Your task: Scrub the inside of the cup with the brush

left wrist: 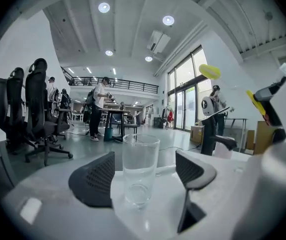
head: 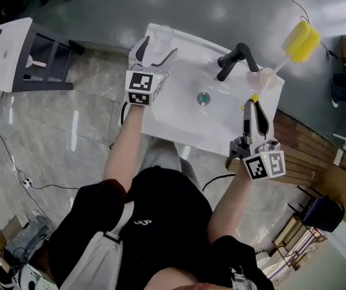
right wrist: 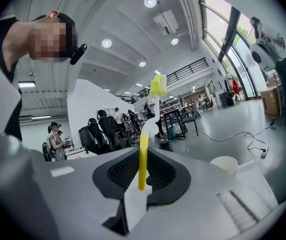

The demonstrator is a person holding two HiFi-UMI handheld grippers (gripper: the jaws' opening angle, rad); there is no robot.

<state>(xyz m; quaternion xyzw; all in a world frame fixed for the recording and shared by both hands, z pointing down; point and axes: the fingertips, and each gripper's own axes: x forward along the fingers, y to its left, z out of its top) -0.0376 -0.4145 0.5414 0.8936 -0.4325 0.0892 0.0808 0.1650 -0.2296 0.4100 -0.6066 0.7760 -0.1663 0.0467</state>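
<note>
Between the spread jaws of the left tool [head: 159, 48], an upright clear glass [left wrist: 140, 169], standing on the white surface [head: 179, 122] with a gap to the pad on either side and touched by neither. Nothing made out inside the glass, though a faint line across its middle is hard to read. Ahead and to the right of the right tool [right wrist: 142, 174], a small white cup [right wrist: 224, 164], also upright, its inside not visible from this angle. Right tool clamped on the yellow handle of the brush [head: 299, 41], with the handle rising from the pinched jaws and the yellow sponge head well beyond the tips, out past the surface's far right corner. Glass well apart from the brush, over at the far left corner, with the black tap [head: 236, 58] and the drain [head: 203, 98] between the two tools. Lower end of the handle hidden behind the jaws; glass pale and hard to separate from the surface in the head view.
</note>
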